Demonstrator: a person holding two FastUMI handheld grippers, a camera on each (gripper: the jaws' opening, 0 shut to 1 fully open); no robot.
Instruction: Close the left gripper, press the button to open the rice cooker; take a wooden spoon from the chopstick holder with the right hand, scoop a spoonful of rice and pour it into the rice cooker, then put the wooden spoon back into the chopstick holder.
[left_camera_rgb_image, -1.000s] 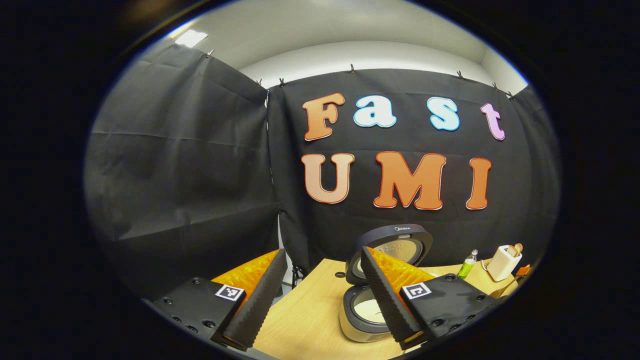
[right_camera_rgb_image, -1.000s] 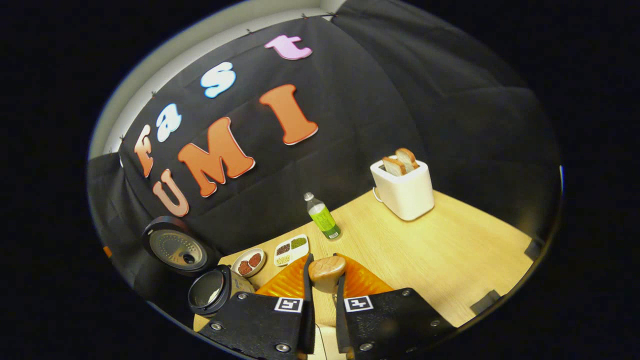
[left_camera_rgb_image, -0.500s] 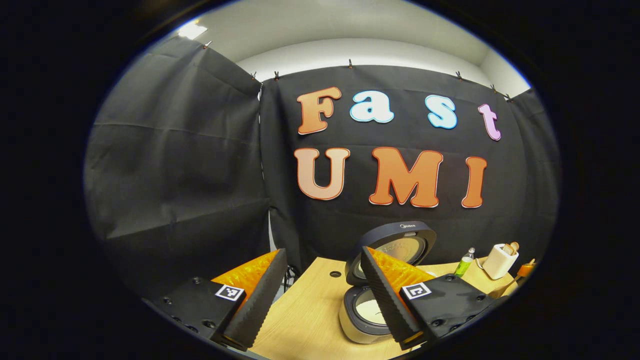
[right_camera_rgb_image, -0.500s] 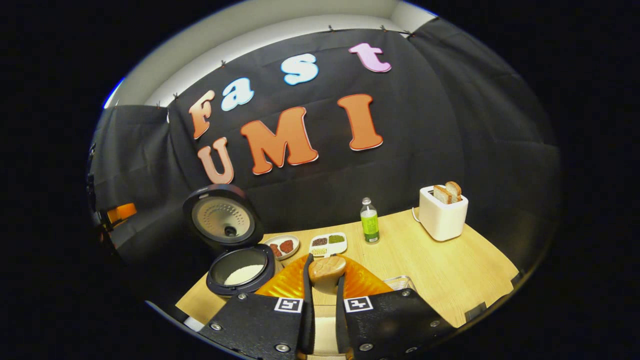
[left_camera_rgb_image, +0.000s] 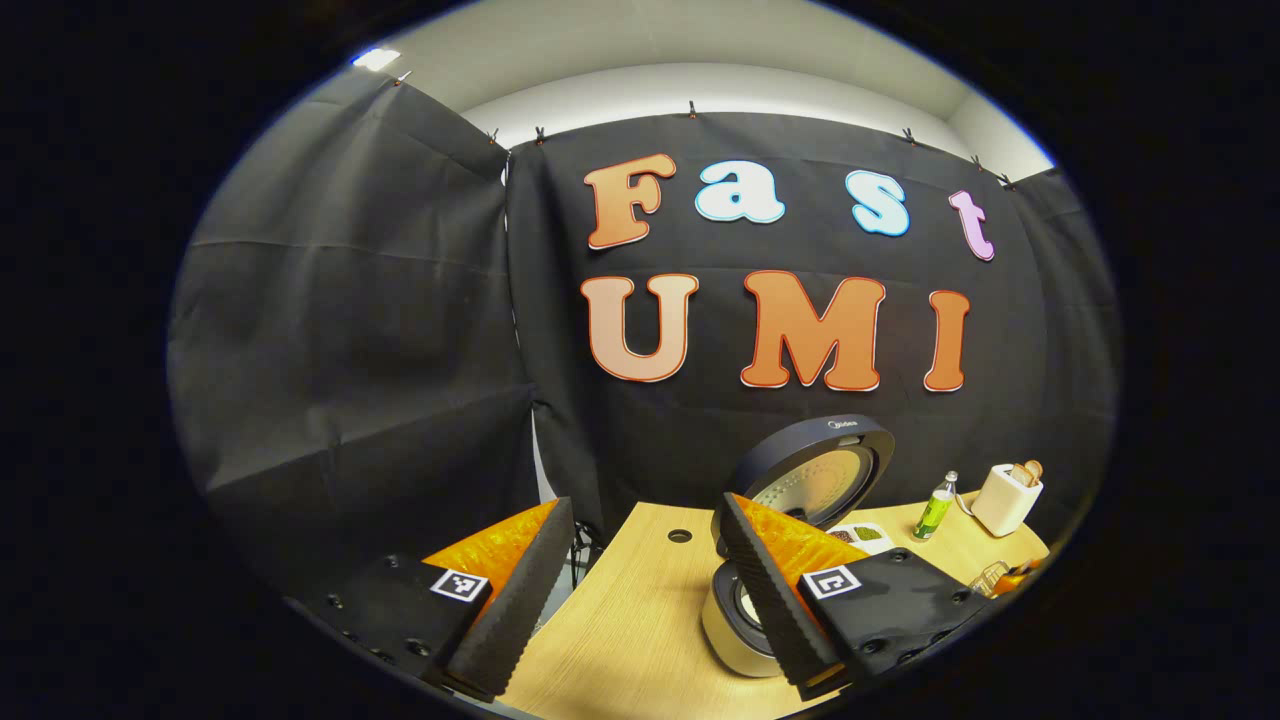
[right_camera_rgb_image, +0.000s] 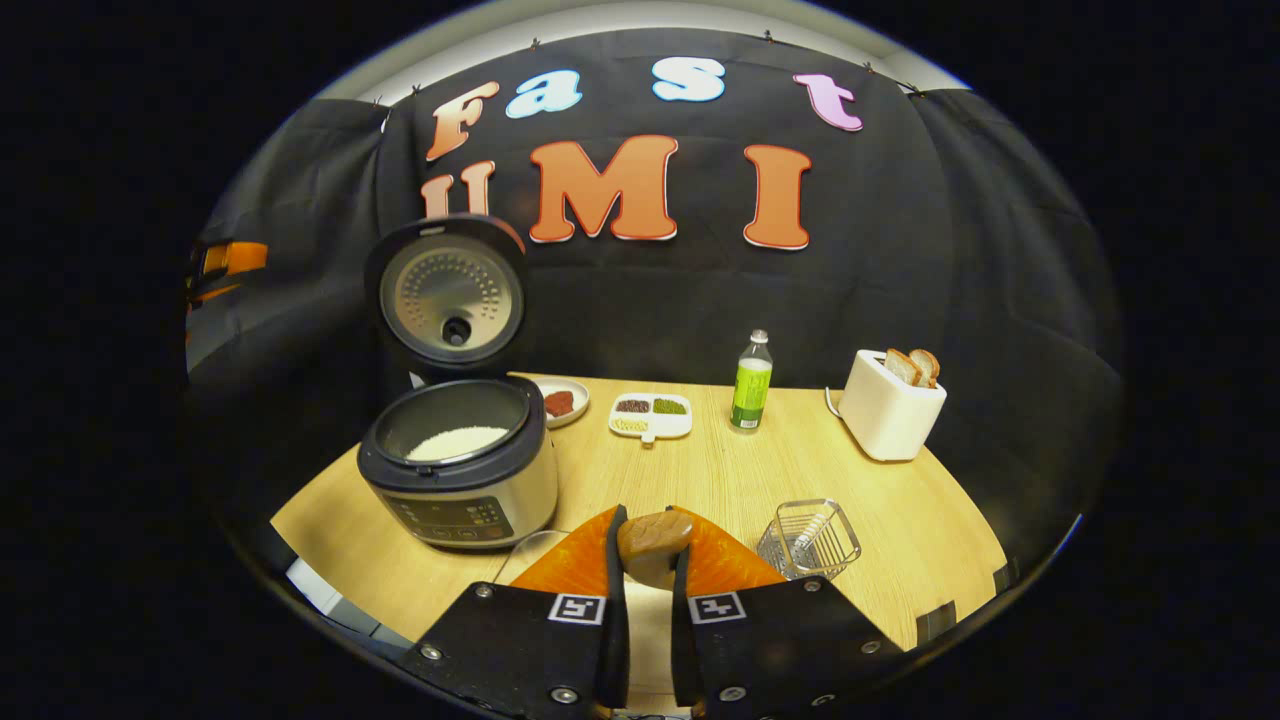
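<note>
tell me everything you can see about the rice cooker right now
The rice cooker stands upright on the wooden table, left of the dishes. Its round dark lid is swung up, showing a perforated metal inner plate. The body looks pale metallic with a dark rim and front button panel. White rice lies inside. Nothing touches it.

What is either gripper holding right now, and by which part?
The right gripper clamps the wooden spoon near one end; which end cannot be told. The left gripper is open, holding nothing.

Black cloth walls (left_camera_rgb_image: 350, 330) enclose a light wooden table (right_camera_rgb_image: 900, 540) under a white ceiling (left_camera_rgb_image: 650, 50).
</note>
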